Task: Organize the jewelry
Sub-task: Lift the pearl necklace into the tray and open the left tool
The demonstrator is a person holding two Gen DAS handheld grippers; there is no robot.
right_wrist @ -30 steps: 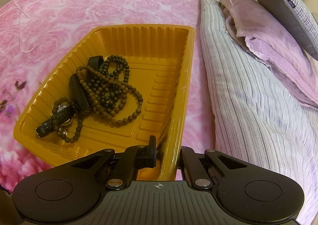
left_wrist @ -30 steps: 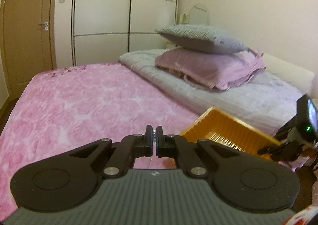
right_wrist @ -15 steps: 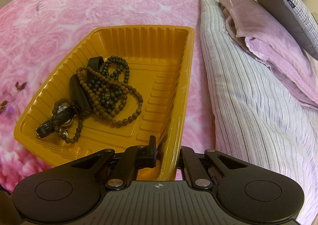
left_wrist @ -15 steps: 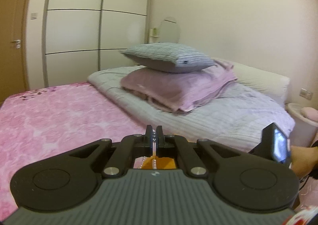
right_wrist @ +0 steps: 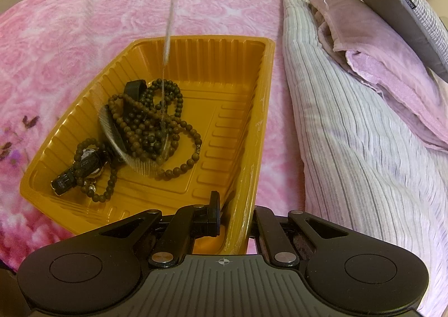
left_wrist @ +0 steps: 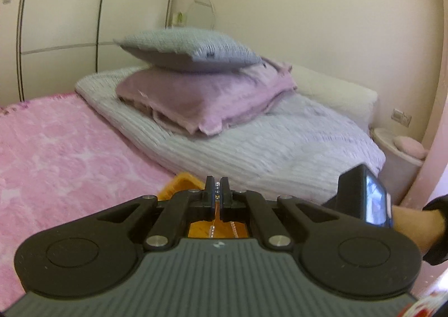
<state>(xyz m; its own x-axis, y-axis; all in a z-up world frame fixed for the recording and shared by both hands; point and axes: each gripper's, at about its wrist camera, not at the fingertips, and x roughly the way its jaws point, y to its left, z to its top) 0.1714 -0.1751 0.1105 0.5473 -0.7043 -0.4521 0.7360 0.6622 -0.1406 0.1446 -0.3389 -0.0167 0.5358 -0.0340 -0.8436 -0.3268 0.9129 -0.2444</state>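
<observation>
While left gripper (left_wrist: 217,191) hangs above tray (right_wrist: 246,132) pinching pearl necklace (right_wrist: 168,28), right gripper (right_wrist: 235,213) clamps tray's rim.

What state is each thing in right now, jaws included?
Left gripper: jaws shut on pearl necklace.
Pearl necklace: hanging, blurred, lower end over the tray.
Right gripper: jaws shut on the tray's near right wall.
Orange tray: resting on the pink bedspread.
Wooden bead strands: heaped in tray.
Wristwatch: lying in tray, strap unfastened.
</observation>
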